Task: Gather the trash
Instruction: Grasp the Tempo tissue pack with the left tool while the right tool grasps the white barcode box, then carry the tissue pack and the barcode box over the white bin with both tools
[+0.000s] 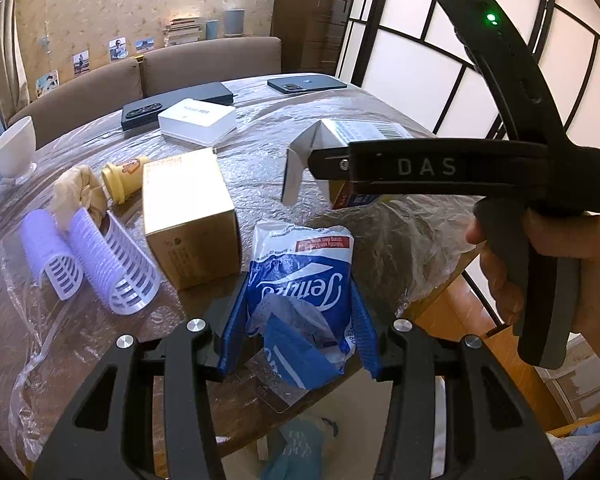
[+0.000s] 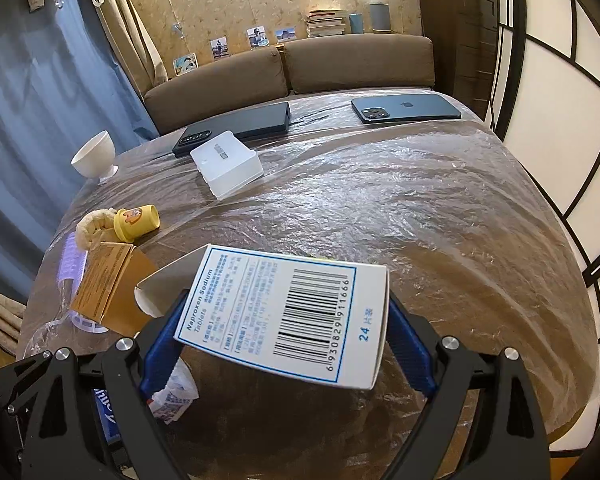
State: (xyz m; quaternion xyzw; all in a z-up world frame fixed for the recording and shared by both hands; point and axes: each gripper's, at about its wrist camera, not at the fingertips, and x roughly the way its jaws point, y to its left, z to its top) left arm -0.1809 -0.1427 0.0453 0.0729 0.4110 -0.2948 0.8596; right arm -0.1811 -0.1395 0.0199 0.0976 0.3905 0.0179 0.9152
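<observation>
A blue and white tissue packet (image 1: 300,264), crumpled and torn at its near end, is held above the table's near edge. My left gripper (image 1: 298,300) is shut on it, a blue finger (image 1: 232,332) pressing each side. A white medicine box (image 2: 260,280) with a barcode and an open end flap hangs over the table; my right gripper (image 2: 288,308) is shut on it across its width. In the left wrist view the same medicine box (image 1: 360,130) shows behind the right gripper's black body, which a hand (image 1: 560,272) holds.
The table (image 2: 420,208) is wrapped in clear plastic film. On its left lie a brown cardboard box (image 1: 188,216), purple hair rollers (image 1: 112,264), a small yellow cup (image 1: 124,178) and crumpled paper (image 1: 80,192). Farther back: a white bowl (image 1: 14,148), a white box (image 1: 198,120), a phone (image 1: 306,84).
</observation>
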